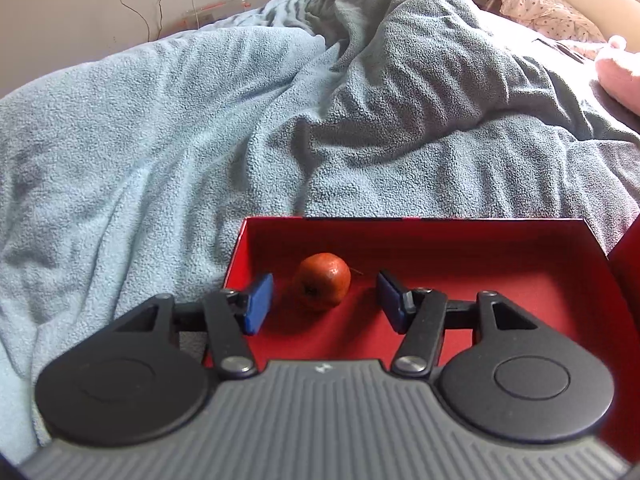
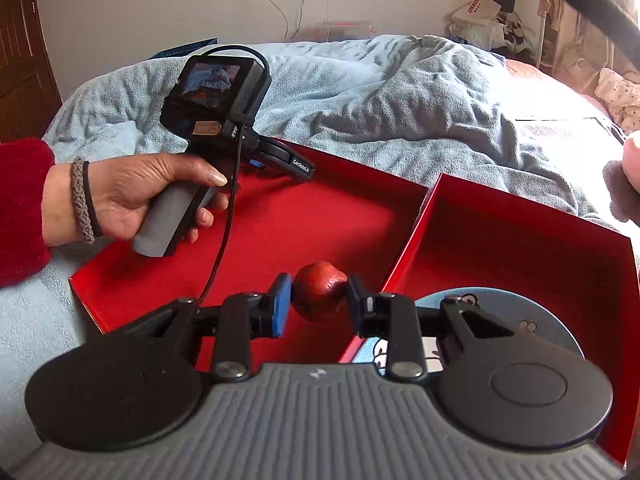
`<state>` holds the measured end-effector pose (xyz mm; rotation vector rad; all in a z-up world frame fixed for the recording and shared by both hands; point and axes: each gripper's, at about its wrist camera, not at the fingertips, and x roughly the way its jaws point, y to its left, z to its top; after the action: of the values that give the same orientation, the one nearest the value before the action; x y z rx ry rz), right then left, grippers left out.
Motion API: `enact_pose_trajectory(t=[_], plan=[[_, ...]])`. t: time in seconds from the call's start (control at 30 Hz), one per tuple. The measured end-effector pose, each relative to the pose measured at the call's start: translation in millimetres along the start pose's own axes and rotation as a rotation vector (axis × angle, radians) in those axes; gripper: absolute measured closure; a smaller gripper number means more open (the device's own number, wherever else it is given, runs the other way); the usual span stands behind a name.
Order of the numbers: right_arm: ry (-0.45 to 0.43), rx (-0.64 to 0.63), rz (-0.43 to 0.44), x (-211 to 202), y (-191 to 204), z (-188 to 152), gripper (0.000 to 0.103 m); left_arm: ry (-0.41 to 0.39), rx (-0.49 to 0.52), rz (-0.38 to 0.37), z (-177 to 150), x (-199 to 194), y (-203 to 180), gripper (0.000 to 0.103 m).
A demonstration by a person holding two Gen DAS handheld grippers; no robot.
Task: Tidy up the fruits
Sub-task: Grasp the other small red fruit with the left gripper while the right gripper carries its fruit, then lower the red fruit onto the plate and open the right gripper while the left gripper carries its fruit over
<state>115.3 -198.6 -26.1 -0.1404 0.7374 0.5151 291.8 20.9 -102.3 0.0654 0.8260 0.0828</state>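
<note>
Left gripper [image 1: 324, 300] stands with jaws apart over the shallow red cardboard tray [image 1: 480, 240], a small round reddish-orange fruit [image 1: 322, 286] lying loose on the tray floor just ahead between its blue pads; right gripper [image 2: 320, 300] is clamped on a second small dark-red fruit [image 2: 319, 295], held above the trays.

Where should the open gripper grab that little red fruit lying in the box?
Probably across the red fruit's round middle, coming down from above with the left gripper's jaws either side. Its dimpled end faces the camera and the box floor around it is bare.
</note>
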Motion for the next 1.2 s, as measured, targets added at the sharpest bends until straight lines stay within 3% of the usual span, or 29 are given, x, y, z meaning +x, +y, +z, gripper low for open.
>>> enact_pose_trajectory(t=[0.17, 0.27, 0.3, 0.63, 0.93, 1.2], plan=[[0.003, -0.003, -0.013, -5, 1, -4, 0.068, -0.023, -0.016, -0.018, 3, 4, -1, 0.045], [0.003, 0.008, -0.016, -5, -1, -4, 0.068, -0.045, -0.014, -0.023, -1, 2, -1, 0.068], [0.002, 0.011, -0.019, -4, -1, -3, 0.068, -0.047, -0.023, -0.034, -2, 0, 1, 0.07], [-0.01, 0.028, -0.026, -17, -5, -9, 0.068, -0.049, -0.046, -0.054, -11, -24, -1, 0.071], [-0.034, 0.054, -0.043, -47, -10, -27, 0.068, -0.082, -0.067, -0.086, -21, -92, -15, 0.071], [-0.062, 0.095, -0.072, -81, -16, -53, 0.068, -0.122, -0.012, -0.123, -34, -159, -44, 0.071]])
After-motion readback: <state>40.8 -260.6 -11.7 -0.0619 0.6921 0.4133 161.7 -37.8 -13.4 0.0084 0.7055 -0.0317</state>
